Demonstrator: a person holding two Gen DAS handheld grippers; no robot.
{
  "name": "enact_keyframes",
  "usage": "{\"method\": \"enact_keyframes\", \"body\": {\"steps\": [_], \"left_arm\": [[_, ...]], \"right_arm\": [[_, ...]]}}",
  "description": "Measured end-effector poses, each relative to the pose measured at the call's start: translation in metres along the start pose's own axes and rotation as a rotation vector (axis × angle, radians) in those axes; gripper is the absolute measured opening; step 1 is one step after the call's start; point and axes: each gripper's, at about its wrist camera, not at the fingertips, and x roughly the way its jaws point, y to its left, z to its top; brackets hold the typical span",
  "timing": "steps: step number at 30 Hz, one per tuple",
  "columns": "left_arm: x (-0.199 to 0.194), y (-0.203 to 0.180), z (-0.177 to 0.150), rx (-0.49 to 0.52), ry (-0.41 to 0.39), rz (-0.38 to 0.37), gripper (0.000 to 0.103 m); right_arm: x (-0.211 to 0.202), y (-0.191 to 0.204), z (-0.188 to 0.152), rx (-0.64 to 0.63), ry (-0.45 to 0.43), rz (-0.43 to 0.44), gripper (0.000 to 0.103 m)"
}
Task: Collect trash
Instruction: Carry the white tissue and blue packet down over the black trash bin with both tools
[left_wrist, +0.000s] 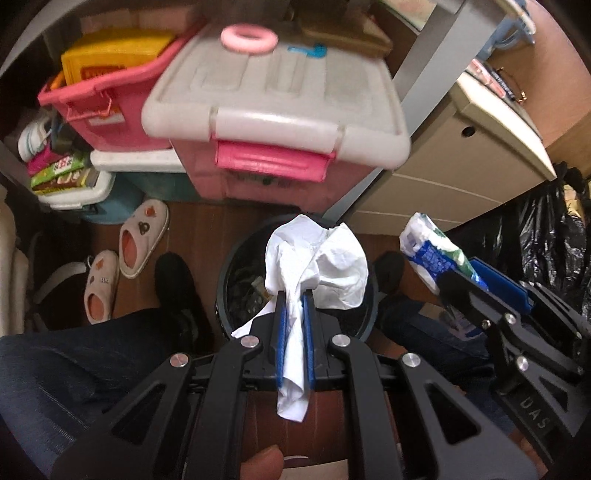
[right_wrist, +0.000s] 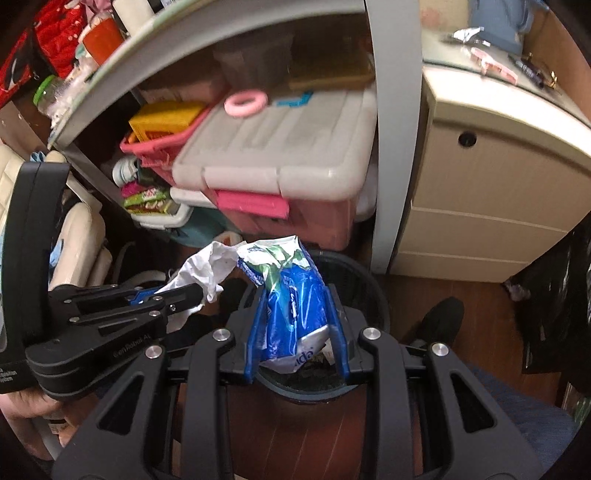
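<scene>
The left hand-held gripper (left_wrist: 293, 295) clamps a crumpled white tissue (left_wrist: 325, 266) above the black bin (left_wrist: 225, 288). The right hand-held gripper (right_wrist: 295, 291) grips a blue plastic wrapper (right_wrist: 291, 295) over it.

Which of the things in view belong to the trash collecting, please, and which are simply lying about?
Part of the job:
white crumpled paper in left gripper
blue-and-white wrapper in right gripper
black wastebasket

Lying about:
pink storage box
slippers
pink ring
beige cabinet
</scene>
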Motion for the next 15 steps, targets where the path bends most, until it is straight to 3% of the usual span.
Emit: {"method": "enact_keyframes", "body": {"steps": [15], "left_arm": [[0.072,0.01,0.001,-0.015,0.137,0.023,0.009]], "right_arm": [[0.072,-0.02,-0.014,0.05,0.149,0.005,0.033]]}}
